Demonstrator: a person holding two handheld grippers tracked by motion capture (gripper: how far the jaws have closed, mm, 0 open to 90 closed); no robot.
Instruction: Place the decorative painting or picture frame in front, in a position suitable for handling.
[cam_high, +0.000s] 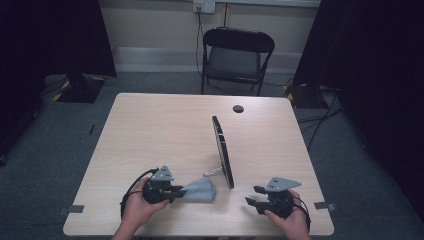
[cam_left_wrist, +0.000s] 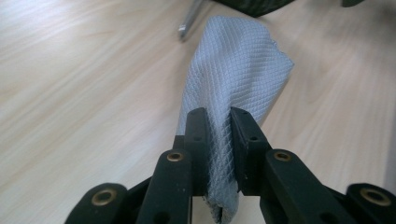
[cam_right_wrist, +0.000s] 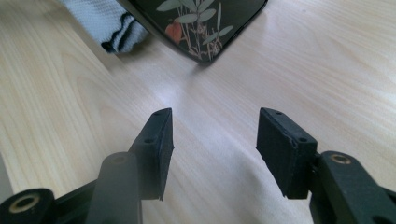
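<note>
Cloth, grey with a fine diamond weave, is pinched in my left tool near the front edge of the bench, left of centre. In the left gripper view the cloth is bunched between the two pads, which press on it from both sides; the free end fans out ahead of the jaws toward the metal leg of a stand. From above, that free end lies just beside the black-rimmed plate, which stands on edge on its stand, tilted, at mid-bench. My left hand holds the tool low, pointing right toward the plate.

Right of the plate, my right tool is held near the front edge of the bench, pointing left, apart from the plate. In the right gripper view its jaws stand apart with bare wood between them, gripping nothing. Ahead of them shows the plate's dark face painted with pale leaves and an orange fruit, and past it a bit of the cloth.

Far side of the bench: a small black round thing, and a folding chair beyond.
</note>
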